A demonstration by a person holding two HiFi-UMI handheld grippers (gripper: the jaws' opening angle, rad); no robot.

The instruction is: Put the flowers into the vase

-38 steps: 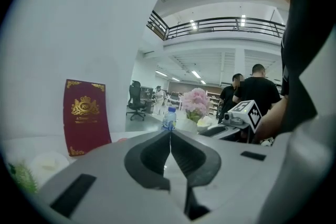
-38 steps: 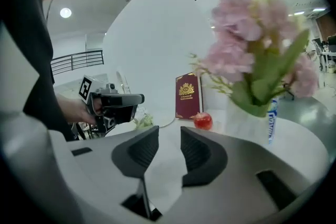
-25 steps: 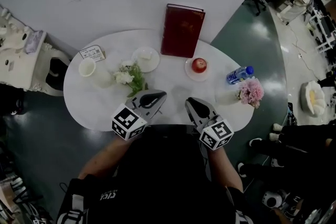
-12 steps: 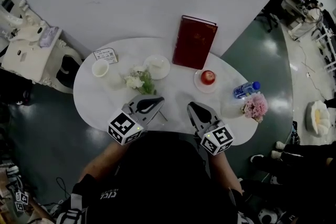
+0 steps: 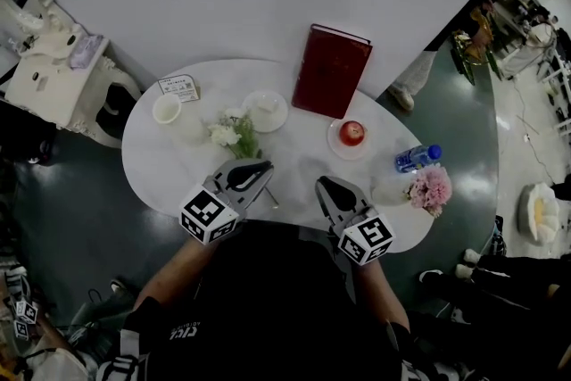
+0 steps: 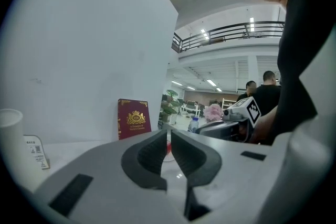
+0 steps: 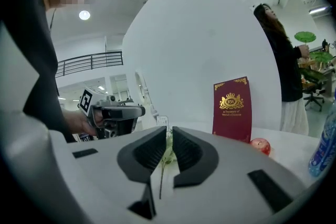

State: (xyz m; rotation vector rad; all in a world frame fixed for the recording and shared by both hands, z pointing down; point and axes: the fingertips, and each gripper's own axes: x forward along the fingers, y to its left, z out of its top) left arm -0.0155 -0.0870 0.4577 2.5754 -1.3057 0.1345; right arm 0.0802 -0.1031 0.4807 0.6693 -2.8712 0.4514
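Observation:
A bunch of white flowers [image 5: 227, 135] lies on the white oval table [image 5: 152, 165], left of middle, its thin stem [image 7: 166, 157] trailing toward the near edge. Pink flowers [image 5: 430, 188] sit at the right end beside a pale clear vessel [image 5: 390, 191]; I cannot tell whether they stand in it. My left gripper [image 5: 256, 173] hovers just this side of the white bunch, shut and empty [image 6: 169, 134]. My right gripper [image 5: 324, 188] is near the table's front middle, shut with nothing between its jaws [image 7: 169, 131]; the stem shows on the table beyond them.
A dark red book [image 5: 332, 71] stands at the back. An apple on a small plate [image 5: 352, 134], a water bottle [image 5: 417, 158], a white dish [image 5: 266, 110], a white cup [image 5: 167, 109] and a card [image 5: 178, 86] share the table. A person [image 7: 286, 71] stands behind its right end.
The head view has swung, so the table sits a little further right in the picture. A person's legs have come into view behind its right end. Both grippers stay about where they were, shut.

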